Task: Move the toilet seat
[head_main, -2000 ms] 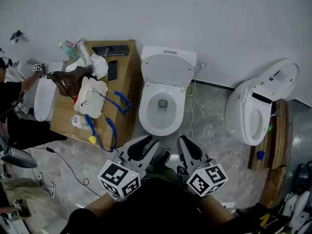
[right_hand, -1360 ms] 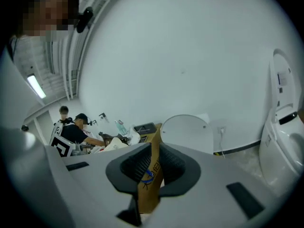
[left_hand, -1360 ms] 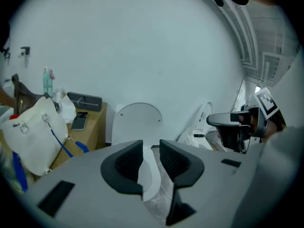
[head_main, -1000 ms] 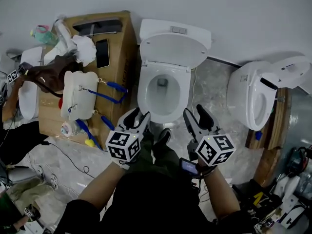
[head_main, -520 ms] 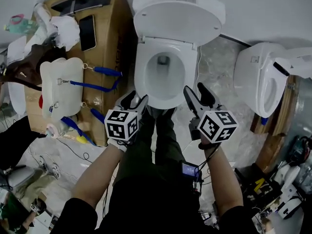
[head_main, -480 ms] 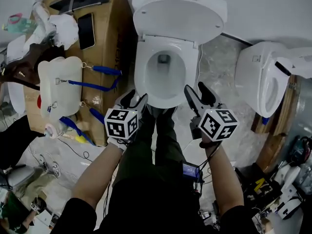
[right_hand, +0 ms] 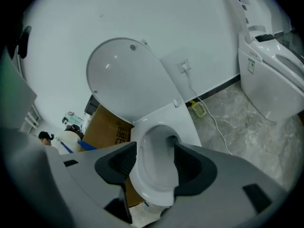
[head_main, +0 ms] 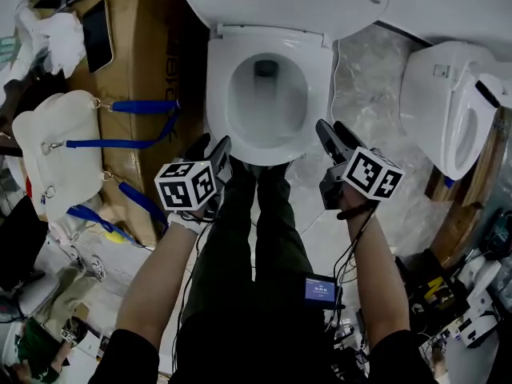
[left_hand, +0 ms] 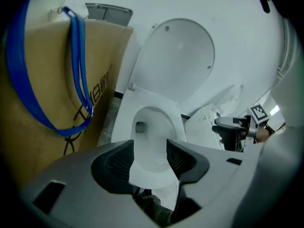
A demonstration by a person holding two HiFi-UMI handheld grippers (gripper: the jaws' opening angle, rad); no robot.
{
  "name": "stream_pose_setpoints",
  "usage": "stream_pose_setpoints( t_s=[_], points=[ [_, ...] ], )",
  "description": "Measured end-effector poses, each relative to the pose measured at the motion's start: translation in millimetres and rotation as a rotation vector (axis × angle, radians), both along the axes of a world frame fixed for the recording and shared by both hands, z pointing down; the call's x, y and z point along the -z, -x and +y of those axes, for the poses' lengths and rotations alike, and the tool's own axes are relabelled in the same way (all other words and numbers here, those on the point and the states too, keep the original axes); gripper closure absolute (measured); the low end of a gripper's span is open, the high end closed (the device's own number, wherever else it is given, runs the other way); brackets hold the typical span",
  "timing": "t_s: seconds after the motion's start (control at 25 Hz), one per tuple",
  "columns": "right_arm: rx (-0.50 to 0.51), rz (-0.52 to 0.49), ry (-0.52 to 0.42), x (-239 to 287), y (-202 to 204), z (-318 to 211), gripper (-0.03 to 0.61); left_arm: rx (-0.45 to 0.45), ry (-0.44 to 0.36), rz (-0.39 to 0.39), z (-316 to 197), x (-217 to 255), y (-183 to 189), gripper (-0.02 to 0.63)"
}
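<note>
A white toilet stands against the wall, its bowl point(head_main: 268, 94) open and its lid point(head_main: 280, 2) raised; I cannot tell the seat apart from the lid. My left gripper point(head_main: 212, 146) hangs off the bowl's front left corner. My right gripper point(head_main: 328, 130) hangs off its front right side. Neither touches the toilet. Both point down and forward, and their jaws have just been opening, with nothing between them. The left gripper view frames the bowl point(left_hand: 154, 127) between its jaws point(left_hand: 149, 151), lid point(left_hand: 175, 65) behind. The right gripper point(right_hand: 154, 158) frames the bowl point(right_hand: 156, 146) likewise.
A cardboard box point(head_main: 172, 54) stands close on the toilet's left, with a phone point(head_main: 100, 34) and a white bag point(head_main: 48, 150) with blue straps on it. A second toilet point(head_main: 448, 110) is at the right. The person's legs point(head_main: 256, 214) stand before the bowl.
Both grippers have come down and now hang low beside the bowl's front. The head has leaned in, so the toilet fills more of the view. Both pairs of jaws stand wider.
</note>
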State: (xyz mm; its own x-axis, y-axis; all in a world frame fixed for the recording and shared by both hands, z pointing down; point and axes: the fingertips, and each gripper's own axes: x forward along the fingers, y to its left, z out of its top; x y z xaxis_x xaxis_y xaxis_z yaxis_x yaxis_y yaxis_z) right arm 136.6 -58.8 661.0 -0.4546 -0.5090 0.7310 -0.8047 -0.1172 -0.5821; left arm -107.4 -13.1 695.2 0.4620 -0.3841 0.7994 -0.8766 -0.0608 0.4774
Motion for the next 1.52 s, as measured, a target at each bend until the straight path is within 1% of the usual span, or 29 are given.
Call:
stream_pose_setpoints(
  t_s=[0.12,0.2,0.28,0.36,0.44,0.68,0.8,0.88,1.0,1.08,1.2,1.32,1.4,1.52],
  points=[
    [0.028,0.021,0.07,-50,-4,17,0.334,0.046,0.047,-0.005,3,-31,5,0.408],
    [0.071,0.027,0.119,-79,-1,36,0.331,0.055,0.071,-0.019,7,-49,9,0.408],
    [0.08,0.017,0.159,-100,1,52,0.328,0.05,0.089,-0.03,10,-64,11,0.408],
    [0.059,0.015,0.179,-114,0,59,0.327,0.039,0.11,-0.035,15,-79,12,0.407],
    [0.045,0.039,0.185,-125,-2,63,0.324,0.035,0.137,-0.036,23,-93,14,0.399],
    [0.05,0.101,0.238,-153,-2,83,0.29,-0.008,0.219,-0.035,44,-129,7,0.361],
    [0.005,0.128,0.276,-165,-8,95,0.281,0.01,0.26,-0.019,53,-143,3,0.346],
    [-0.029,0.11,0.297,-172,-10,104,0.278,0.024,0.281,-0.007,60,-148,1,0.342],
    [-0.066,0.019,0.305,-180,-4,113,0.278,0.022,0.296,0.012,70,-154,-3,0.342],
    [-0.077,-0.024,0.303,-184,0,116,0.278,0.02,0.3,0.029,73,-156,-7,0.342],
    [-0.081,-0.034,0.301,-190,2,121,0.278,0.031,0.306,0.05,73,-160,-12,0.342],
    [-0.081,-0.031,0.298,-194,5,123,0.278,0.028,0.313,0.055,73,-162,-15,0.342],
    [-0.064,-0.026,0.294,-195,9,122,0.278,0.024,0.314,0.059,72,-162,-18,0.342],
    [-0.024,-0.027,0.289,-196,18,118,0.278,0.043,0.325,0.066,68,-163,-18,0.342]
  ],
)
